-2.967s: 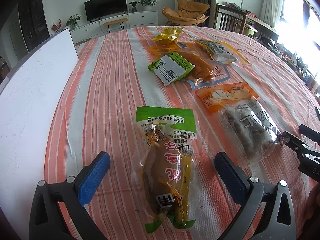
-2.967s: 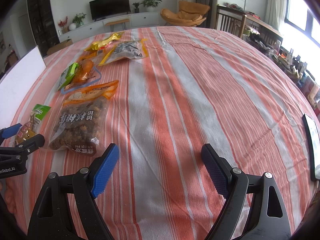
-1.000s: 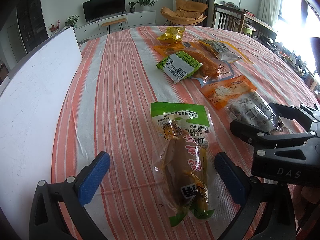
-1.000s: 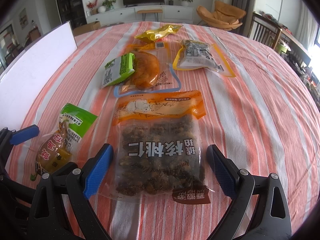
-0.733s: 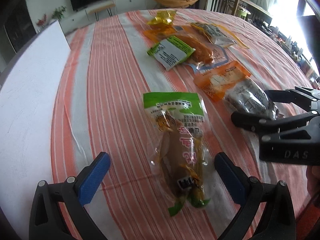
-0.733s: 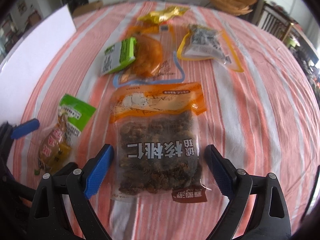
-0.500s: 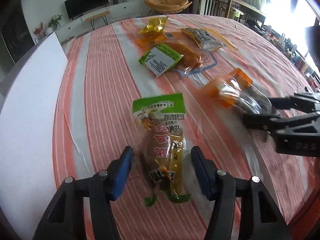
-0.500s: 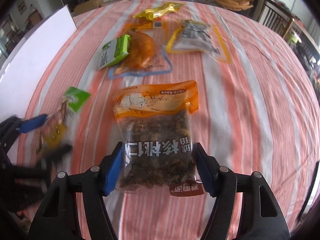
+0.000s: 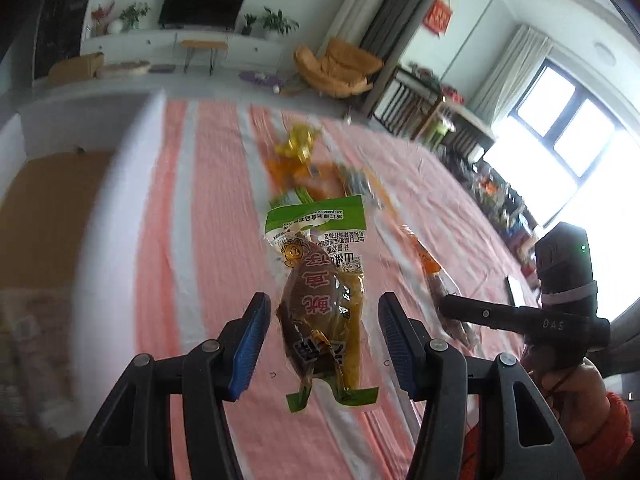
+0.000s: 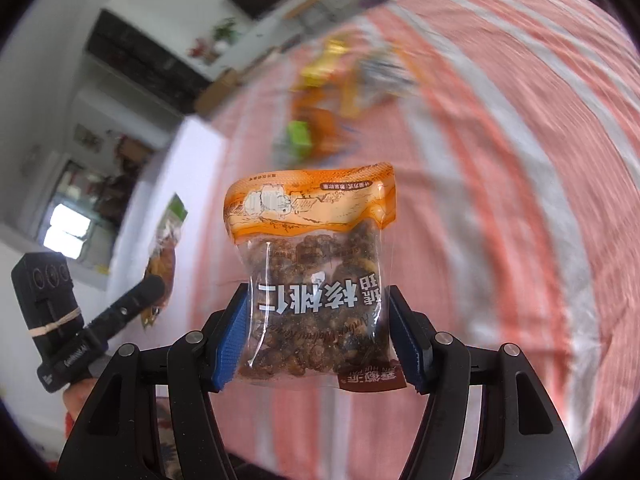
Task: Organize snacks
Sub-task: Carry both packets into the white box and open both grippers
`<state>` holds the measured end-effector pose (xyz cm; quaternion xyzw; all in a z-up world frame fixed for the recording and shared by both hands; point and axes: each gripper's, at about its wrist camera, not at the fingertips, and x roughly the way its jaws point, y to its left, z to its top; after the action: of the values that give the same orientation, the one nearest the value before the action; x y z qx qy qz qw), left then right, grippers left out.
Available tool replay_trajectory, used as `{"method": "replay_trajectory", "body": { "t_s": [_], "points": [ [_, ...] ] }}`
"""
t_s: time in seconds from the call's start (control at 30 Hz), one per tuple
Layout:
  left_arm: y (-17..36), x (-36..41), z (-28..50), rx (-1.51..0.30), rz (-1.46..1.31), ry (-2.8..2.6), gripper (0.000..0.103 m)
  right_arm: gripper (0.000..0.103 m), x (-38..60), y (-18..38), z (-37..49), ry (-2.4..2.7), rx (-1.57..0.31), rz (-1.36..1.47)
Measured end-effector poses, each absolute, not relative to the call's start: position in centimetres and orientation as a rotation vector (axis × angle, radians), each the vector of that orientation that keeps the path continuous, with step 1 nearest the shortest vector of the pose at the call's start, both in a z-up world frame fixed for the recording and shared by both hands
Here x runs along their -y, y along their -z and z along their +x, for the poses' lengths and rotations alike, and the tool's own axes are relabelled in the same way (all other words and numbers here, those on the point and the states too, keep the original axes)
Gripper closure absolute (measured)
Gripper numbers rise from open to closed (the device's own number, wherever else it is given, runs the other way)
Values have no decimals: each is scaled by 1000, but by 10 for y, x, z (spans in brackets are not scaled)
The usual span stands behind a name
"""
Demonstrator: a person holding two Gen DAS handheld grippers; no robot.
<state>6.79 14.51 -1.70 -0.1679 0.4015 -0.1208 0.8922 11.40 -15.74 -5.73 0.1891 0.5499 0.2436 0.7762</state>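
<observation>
My left gripper (image 9: 320,340) is shut on a green-topped clear snack pack (image 9: 320,300) with brown meat inside, held up above the striped tablecloth (image 9: 192,240). My right gripper (image 10: 316,332) is shut on an orange-topped bag of walnuts (image 10: 316,264), also lifted off the table. The right gripper with its bag shows at the right of the left wrist view (image 9: 520,316). The left gripper with its pack shows at the left of the right wrist view (image 10: 120,308).
Several more snack packs lie blurred at the far middle of the table (image 9: 304,160) (image 10: 324,96). A white board (image 9: 116,184) stands along the table's left edge. A cardboard box (image 9: 44,216) is beyond it on the left.
Both grippers closed on their packs and lifted them off the table. The views tilted up and are motion-blurred.
</observation>
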Motion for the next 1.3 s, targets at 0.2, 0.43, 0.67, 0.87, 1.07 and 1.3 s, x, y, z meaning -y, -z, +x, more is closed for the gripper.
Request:
{"method": "replay_trajectory", "body": {
  "t_s": [0.2,0.43,0.67,0.87,1.07,1.3],
  "points": [
    [-25,-243,10,-752,-255,-43,46,36,37,-26,101,-837,-1088,293],
    [4,-346,-32,-840,-186,-461,10,20,-119,-47,75,-1109,-1112,192],
    [5,-359,-50,-751,-327,-459,10,20,-106,-11,82,-969,-1135,116],
    [-14,-264,-1,-709,-356,-114,10,20,15,66,114,-495,-1073,-72],
    [6,-127,53,-805,-240,231,0,20,147,120,122,-79,-1024,-170],
    [99,-54,120,-944,-71,171,1,21,194,129,123,23,-985,-58]
  ]
}}
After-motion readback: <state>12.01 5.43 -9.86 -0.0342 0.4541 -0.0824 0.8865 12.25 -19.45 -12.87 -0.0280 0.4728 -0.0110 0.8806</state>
